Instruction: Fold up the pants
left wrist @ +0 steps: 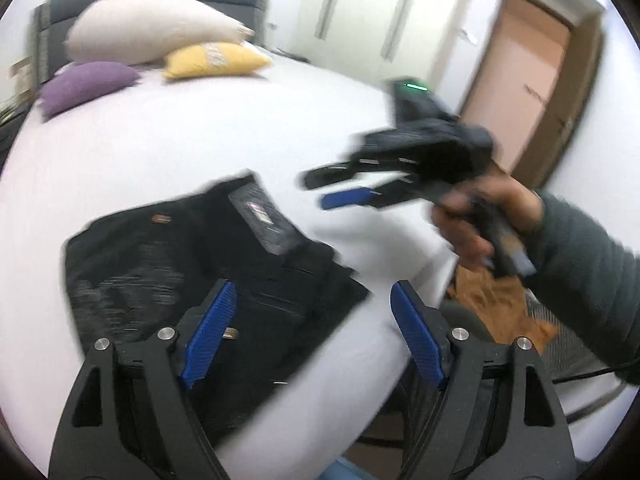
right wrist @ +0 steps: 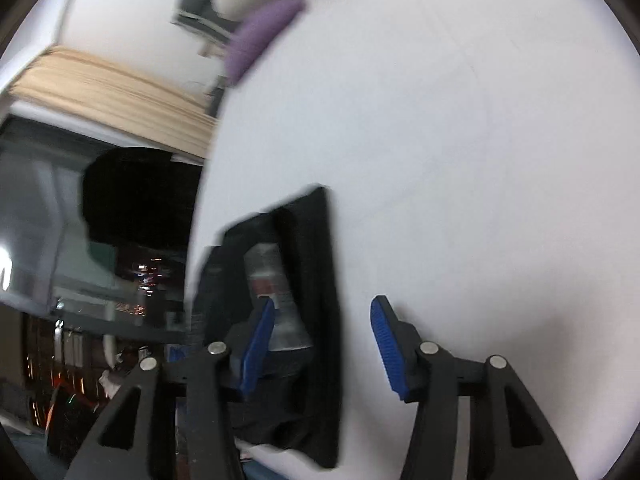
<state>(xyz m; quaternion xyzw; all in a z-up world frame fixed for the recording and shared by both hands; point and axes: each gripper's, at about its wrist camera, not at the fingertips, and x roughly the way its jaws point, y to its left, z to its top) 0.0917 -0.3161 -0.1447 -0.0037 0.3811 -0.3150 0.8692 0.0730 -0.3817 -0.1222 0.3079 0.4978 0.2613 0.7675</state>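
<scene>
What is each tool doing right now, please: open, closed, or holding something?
Left tool: open, empty, above the pants.
Right tool: open, empty, over the pants' edge.

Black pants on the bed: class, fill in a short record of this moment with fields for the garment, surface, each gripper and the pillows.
garment: black pants, folded into a compact bundle with a tag on top
surface: white bed sheet, pants near its corner
left gripper: open, above the pants, holding nothing
right gripper: open, holding nothing
pillows: cream pillow, yellow pillow, purple pillow by the headboard
</scene>
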